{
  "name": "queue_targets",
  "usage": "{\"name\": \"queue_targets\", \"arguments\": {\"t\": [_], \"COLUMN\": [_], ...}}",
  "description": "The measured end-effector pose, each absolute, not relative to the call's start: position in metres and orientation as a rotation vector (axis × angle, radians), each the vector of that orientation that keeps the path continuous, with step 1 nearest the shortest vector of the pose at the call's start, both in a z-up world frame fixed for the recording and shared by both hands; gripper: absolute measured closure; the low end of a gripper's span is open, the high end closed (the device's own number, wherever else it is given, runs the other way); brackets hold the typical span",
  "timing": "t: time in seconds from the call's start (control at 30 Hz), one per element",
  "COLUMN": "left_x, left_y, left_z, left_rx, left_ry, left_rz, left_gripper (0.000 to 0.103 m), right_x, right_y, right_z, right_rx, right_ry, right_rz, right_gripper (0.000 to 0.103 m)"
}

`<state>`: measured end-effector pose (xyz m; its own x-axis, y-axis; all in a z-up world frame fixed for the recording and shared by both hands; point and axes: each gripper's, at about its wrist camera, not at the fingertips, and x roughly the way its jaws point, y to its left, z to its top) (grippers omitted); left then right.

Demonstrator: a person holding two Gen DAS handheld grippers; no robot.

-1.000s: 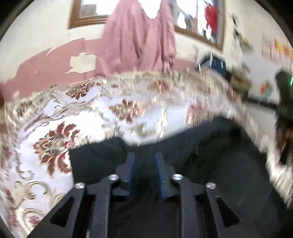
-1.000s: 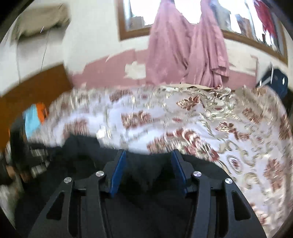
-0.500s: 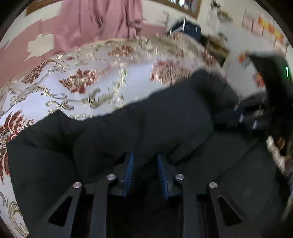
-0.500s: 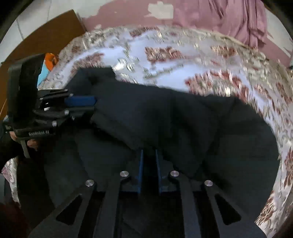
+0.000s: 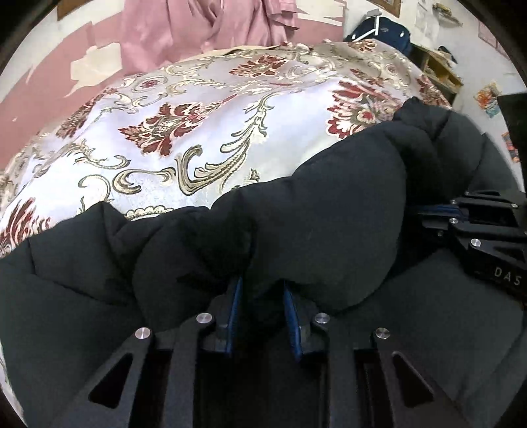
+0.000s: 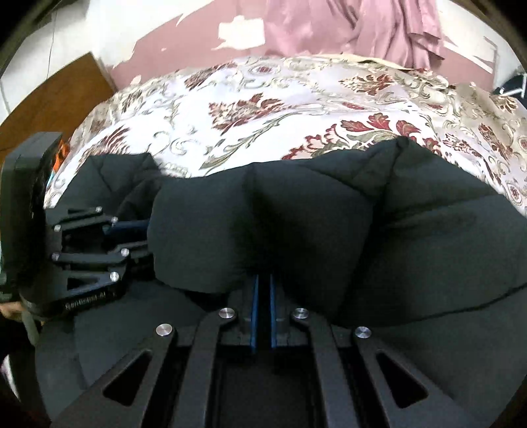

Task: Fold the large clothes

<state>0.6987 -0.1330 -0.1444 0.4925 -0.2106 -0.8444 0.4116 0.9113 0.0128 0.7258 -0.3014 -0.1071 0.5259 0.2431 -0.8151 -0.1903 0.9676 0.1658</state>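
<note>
Black padded quilted jacket (image 5: 329,210): lying on floral brocade bedspread (image 5: 210,138), upper layer doubled over lower. Left gripper (image 5: 262,293), right gripper (image 6: 262,289): each clenched on folded edge. Step, apparently: fold mid-lay. Next: lowering edge evenly, then letting go.

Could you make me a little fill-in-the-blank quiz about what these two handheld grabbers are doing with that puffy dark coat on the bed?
1. The padded, quilted jacket is ____ in colour.
2. It lies on a floral bedspread patterned in cream, gold and ____.
3. The left gripper and the right gripper each pinch a fold of the ____.
4. The cloth hanging on the wall behind the bed is ____.

Missing words: black; red; jacket; pink
</note>
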Motion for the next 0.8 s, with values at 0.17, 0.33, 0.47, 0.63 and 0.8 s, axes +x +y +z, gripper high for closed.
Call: {"name": "queue_targets", "arguments": {"t": [0.17, 0.33, 0.47, 0.63, 0.8], "left_x": [0.678, 0.664, 0.657, 0.635, 0.605], "left_y": [-0.112, -0.087, -0.087, -0.085, -0.073], "left_z": [-0.127, -0.103, -0.088, -0.059, -0.026], "left_rx": [0.127, -0.020, -0.054, -0.064, -0.143], "left_ry": [0.910, 0.884, 0.895, 0.855, 0.773], "left_rz": [-0.403, -0.352, -0.312, -0.305, -0.286], "left_gripper": [0.079, 0.072, 0.071, 0.067, 0.023], "right_x": [0.709, 0.683, 0.666, 0.642, 0.612], "right_y": [-0.291, -0.303, -0.307, -0.312, -0.319], "right_z": [-0.094, -0.068, -0.045, -0.023, 0.007], "right_rx": [-0.011, 0.009, 0.002, -0.027, -0.026], "right_ry": [0.922, 0.832, 0.794, 0.782, 0.712], "right_rz": [0.243, 0.252, 0.223, 0.207, 0.175], "right_gripper": [0.102, 0.098, 0.094, 0.089, 0.052]}}
